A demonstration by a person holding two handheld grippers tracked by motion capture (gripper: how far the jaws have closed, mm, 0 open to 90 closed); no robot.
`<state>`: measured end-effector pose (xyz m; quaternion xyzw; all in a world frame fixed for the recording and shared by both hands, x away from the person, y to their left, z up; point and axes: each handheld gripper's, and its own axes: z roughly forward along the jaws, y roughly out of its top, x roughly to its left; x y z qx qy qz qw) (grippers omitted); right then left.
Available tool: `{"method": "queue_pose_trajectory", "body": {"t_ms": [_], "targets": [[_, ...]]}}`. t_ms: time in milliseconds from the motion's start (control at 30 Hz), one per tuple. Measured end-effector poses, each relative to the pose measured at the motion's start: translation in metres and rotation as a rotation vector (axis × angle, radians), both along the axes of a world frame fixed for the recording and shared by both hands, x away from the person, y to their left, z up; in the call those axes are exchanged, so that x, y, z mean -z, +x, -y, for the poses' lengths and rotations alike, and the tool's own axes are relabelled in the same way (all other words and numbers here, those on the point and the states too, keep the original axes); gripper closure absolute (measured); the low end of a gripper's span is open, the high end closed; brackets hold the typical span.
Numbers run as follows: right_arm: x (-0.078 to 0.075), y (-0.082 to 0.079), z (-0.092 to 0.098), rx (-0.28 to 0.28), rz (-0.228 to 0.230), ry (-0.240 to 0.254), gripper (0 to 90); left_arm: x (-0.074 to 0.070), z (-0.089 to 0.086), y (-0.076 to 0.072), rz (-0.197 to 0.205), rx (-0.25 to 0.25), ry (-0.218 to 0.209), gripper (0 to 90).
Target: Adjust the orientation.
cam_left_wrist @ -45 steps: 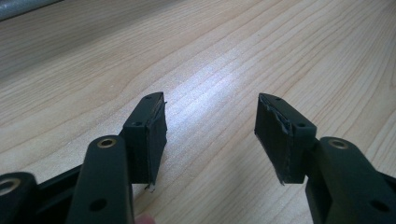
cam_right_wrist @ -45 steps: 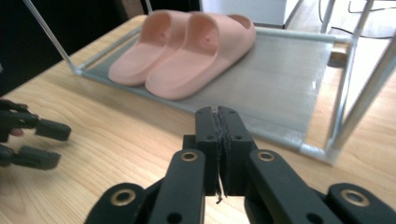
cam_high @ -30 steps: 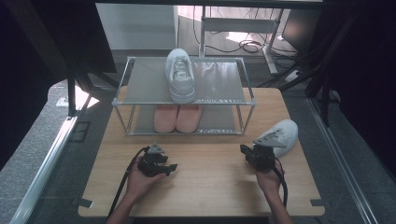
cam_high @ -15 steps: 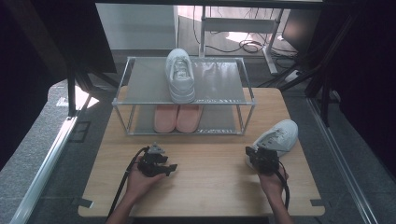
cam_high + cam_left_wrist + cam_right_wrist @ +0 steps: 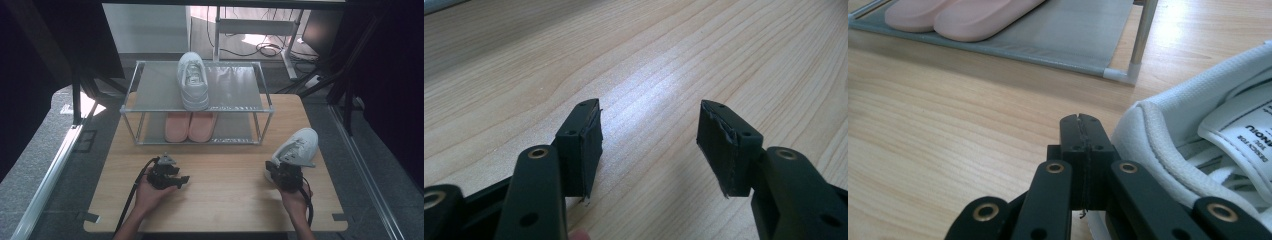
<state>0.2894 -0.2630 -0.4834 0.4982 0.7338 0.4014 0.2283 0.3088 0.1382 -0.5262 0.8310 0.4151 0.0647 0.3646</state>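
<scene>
White mesh sneaker (image 5: 298,147) lies on its side at the right edge of my table (image 5: 225,200), toe toward the far right; my right tongs (image 5: 1082,120) sit pressed together, empty, just beside its heel collar; my left tongs (image 5: 649,145) rest apart over bare wood at the near left; a matching sneaker (image 5: 193,80) tops the rack (image 5: 235,97), pink slippers (image 5: 191,126) below.

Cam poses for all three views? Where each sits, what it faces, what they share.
High view: above the person's side, facing forward and down on the table, rack and loose sneaker; both forearms enter from below.
Left gripper view: on the left hand-held gripper, facing bare tabletop; open jaws show.
Right gripper view: on the right hand-held gripper, facing the rack; shut jaws beside the sneaker's heel.
Shared: sneaker, rack, pink slippers.
</scene>
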Motion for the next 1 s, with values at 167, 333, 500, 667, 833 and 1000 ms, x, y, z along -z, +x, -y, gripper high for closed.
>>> {"method": "queue_pose_trajectory", "body": {"t_ms": [167,333,500,667,833,1000], "targets": [[-0.001,-0.011,0.008,0.002,-0.002,-0.004,89.6,-0.001,-0.001,0.0,0.0,-0.002,-0.001,44.3],[-0.001,-0.024,0.02,0.01,-0.004,0.011,89.6,-0.002,-0.001,0.0,0.002,-0.004,-0.004,44.2],[-0.001,-0.039,0.037,0.032,-0.004,0.018,89.7,-0.001,-0.001,0.0,0.001,-0.002,-0.003,44.0],[-0.001,-0.05,0.054,0.064,-0.002,0.038,89.6,0.0,0.0,0.0,-0.005,-0.003,-0.007,43.6],[-0.001,-0.056,0.068,0.09,0.003,0.041,89.6,0.0,0.001,0.0,-0.006,-0.001,-0.007,43.2],[-0.001,-0.062,0.079,0.108,0.002,0.046,89.7,0.0,0.0,0.0,-0.007,-0.001,-0.008,42.7]]}}
